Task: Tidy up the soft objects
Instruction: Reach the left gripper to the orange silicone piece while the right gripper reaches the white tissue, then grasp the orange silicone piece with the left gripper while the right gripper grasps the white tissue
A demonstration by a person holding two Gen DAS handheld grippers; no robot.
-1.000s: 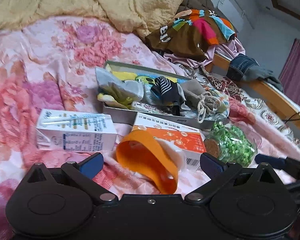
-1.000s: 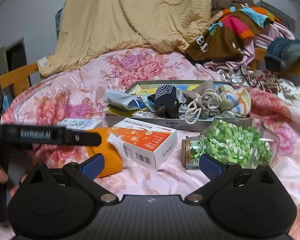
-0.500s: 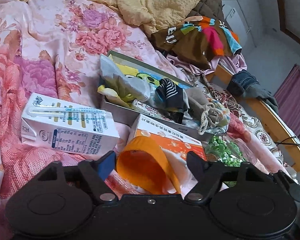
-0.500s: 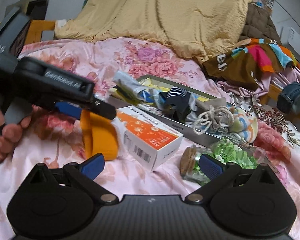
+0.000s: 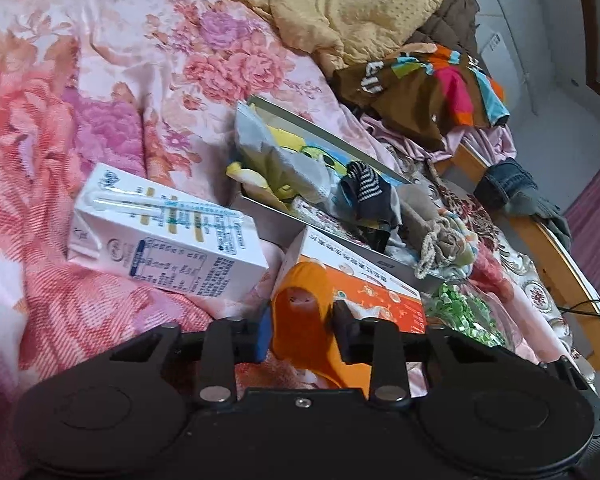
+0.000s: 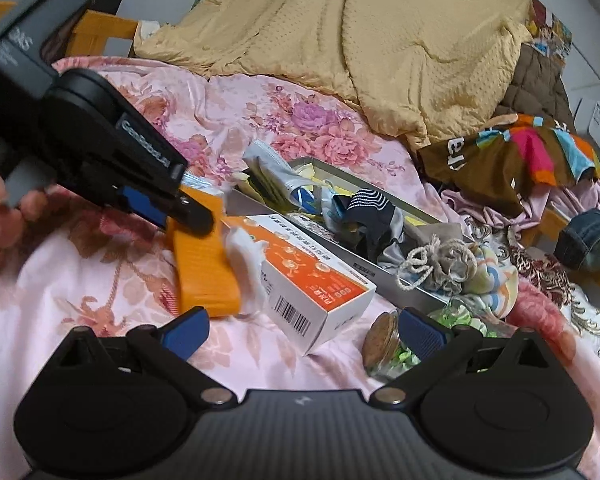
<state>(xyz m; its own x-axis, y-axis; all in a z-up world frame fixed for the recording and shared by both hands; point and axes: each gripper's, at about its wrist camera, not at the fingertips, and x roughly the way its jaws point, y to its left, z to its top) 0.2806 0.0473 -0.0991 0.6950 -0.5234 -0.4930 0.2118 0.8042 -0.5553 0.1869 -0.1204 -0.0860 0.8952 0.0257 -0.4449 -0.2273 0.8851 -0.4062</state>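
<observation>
The orange sock [image 5: 306, 322] sits between the left gripper [image 5: 300, 330] fingers, which have just squeezed it. The right gripper [image 6: 302, 330] is wide open, near the sock

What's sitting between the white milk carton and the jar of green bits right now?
The orange-and-white cardboard box, with the orange soft sock against its near end, clamped in the left gripper's fingers. Left wrist view shows it.

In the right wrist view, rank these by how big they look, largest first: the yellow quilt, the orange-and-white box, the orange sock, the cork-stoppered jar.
1. yellow quilt, by far the largest.
2. orange-and-white box.
3. orange sock, partly hidden by the left gripper.
4. cork-stoppered jar, partly hidden behind the right gripper, so its place is unsure.
</observation>
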